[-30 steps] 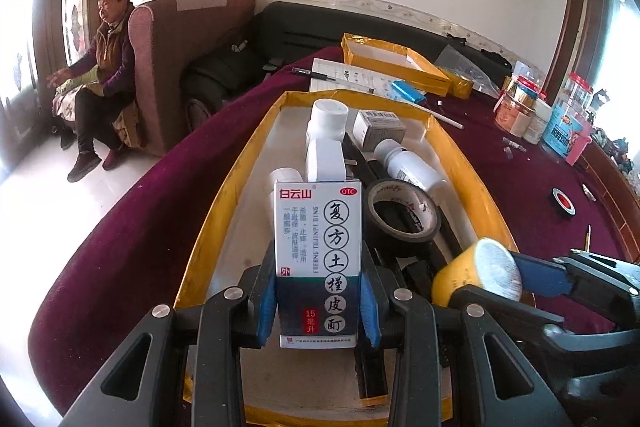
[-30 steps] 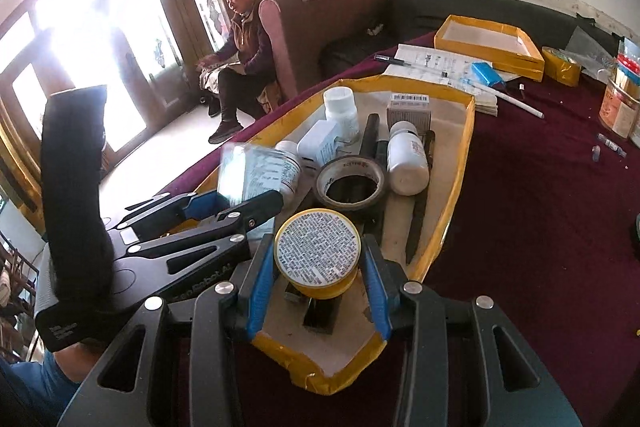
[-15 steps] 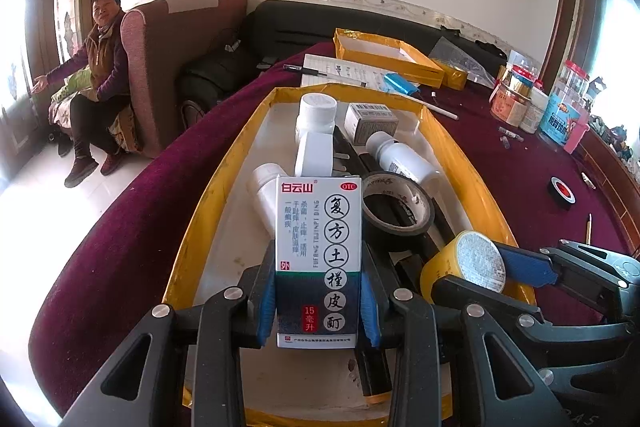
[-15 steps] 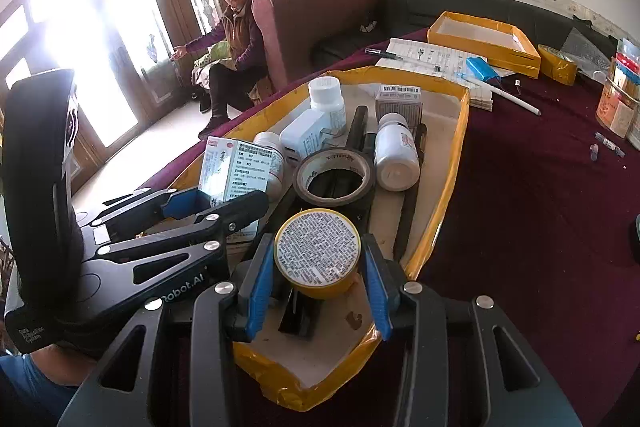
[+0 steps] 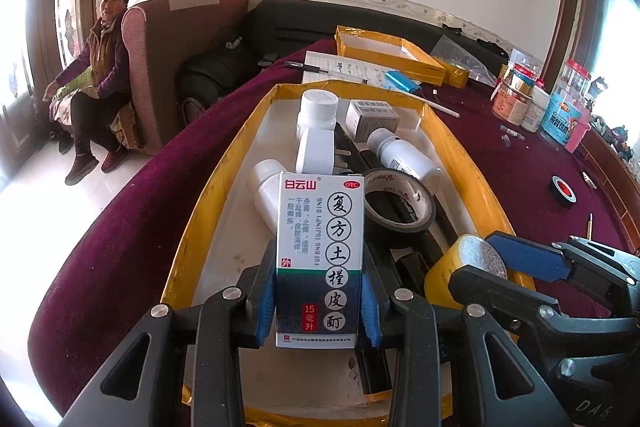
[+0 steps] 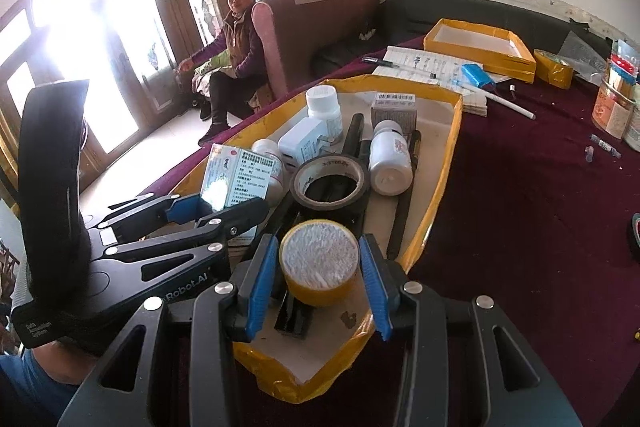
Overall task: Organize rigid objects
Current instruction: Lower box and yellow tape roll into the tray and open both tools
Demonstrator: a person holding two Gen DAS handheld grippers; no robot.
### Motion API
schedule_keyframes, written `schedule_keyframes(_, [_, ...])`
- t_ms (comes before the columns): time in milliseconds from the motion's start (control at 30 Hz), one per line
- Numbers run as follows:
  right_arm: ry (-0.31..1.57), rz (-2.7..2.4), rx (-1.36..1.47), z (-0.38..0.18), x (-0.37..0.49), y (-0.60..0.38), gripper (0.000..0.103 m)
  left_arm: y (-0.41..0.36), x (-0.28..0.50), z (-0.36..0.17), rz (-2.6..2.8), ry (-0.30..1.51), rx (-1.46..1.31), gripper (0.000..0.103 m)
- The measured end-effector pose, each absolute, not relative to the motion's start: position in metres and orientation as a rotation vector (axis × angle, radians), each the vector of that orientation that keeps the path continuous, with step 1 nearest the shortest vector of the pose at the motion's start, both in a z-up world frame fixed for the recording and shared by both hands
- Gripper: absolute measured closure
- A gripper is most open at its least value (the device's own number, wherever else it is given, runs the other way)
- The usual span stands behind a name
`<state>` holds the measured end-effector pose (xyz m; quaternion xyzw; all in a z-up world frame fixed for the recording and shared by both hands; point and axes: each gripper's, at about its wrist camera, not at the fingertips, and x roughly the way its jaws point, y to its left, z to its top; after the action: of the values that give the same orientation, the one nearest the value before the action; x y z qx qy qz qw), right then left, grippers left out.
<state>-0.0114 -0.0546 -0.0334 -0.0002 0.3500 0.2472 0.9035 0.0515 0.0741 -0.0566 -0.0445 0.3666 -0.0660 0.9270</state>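
Observation:
My left gripper (image 5: 318, 307) is shut on a white and dark green medicine box (image 5: 320, 259), held upright over the near end of the yellow-rimmed tray (image 5: 208, 227). The box also shows in the right wrist view (image 6: 236, 183). My right gripper (image 6: 318, 291) stands open around a yellow tin (image 6: 318, 267) with gaps on both sides; the tin rests in the tray (image 6: 440, 195). From the left wrist view the tin (image 5: 464, 267) sits at the tray's near right. The tray holds white bottles (image 5: 404, 157), a black tape roll (image 5: 400, 203), a white adapter (image 5: 316, 151) and a small grey box (image 5: 372, 119).
The table has a maroon cloth (image 6: 520, 207). Behind the tray lie papers with a pen (image 6: 420, 63), a second yellow tray (image 6: 480, 47) and a white stick (image 6: 504, 103). Jars (image 5: 516, 95) stand at the right. A red-black tape roll (image 5: 564, 191) lies on the cloth. A person (image 5: 96, 75) sits at the left.
My right gripper's jaws have spread apart from the yellow tin, which now rests in the tray. My left gripper still holds the medicine box, shifted slightly nearer.

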Motion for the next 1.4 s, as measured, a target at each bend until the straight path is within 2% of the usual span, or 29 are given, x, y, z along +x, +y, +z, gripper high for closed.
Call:
schedule_keyframes(67, [0.723,0.511,0.006,-0.033,-0.011,-0.055,0.062,0.074,0.051,-0.057,-0.135,0.75,-0.092,0.062])
schedule_keyframes(200, [0.719,0.509,0.016,-0.032,-0.012,-0.057,0.062,0.075,0.047,-0.054,-0.139,0.732,-0.094,0.042])
schedule_keyframes(233, [0.719,0.509,0.019,-0.032,-0.012,-0.057,0.062,0.075,0.046,-0.054,-0.137,0.724,-0.095,0.04])
schedule_keyframes(1000, [0.687,0.463,0.133,-0.024,-0.015,-0.093,0.062,0.076,0.044,-0.05,-0.121,0.714,-0.094,0.034])
schedule_keyframes(1067, [0.687,0.442,0.158,-0.024,-0.014,-0.103,0.062,0.077,0.044,-0.049,-0.124,0.711,-0.098,0.031])
schedule_keyframes(1167, [0.695,0.412,0.201,-0.023,-0.011,-0.122,0.062,0.079,0.045,-0.049,-0.132,0.723,-0.121,0.022])
schedule_keyframes(1400, [0.701,0.292,0.289,-0.023,-0.014,-0.184,0.062,0.082,0.053,-0.041,-0.118,0.72,-0.141,0.021])
